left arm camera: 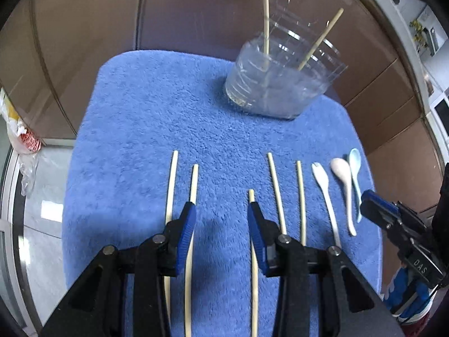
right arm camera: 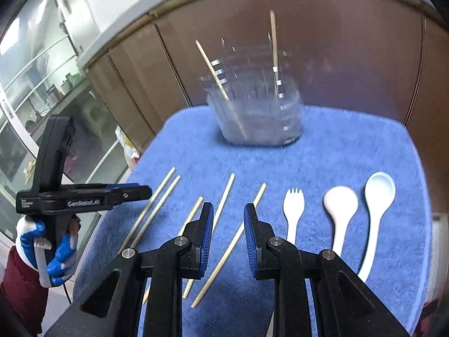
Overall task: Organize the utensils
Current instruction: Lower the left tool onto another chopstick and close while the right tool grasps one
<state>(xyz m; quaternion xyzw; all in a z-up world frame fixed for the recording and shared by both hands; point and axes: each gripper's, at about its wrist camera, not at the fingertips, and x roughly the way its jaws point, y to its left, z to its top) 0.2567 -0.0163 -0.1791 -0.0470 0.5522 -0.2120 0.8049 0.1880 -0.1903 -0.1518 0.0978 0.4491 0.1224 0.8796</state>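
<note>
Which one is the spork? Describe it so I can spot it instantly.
Start at the blue towel with the clear holder at its far edge. Along the near edge, past the row of chopsticks, lie three pale utensils side by side. The spork is the leftmost of them, beside the cream spoon, and the only one with short tines.

Right gripper (right arm camera: 228, 213) hanging open over chopsticks (right arm camera: 233, 241) lying on blue towel (right arm camera: 336, 151). Spork (right arm camera: 293, 210) and two spoons (right arm camera: 341, 213) sitting right; clear holder (right arm camera: 252, 112) standing behind.

Five chopsticks (right arm camera: 224, 205), a spork (right arm camera: 292, 210) and two spoons (right arm camera: 341, 213) lie flat; two chopsticks stand in the clear holder (right arm camera: 258, 118).
</note>
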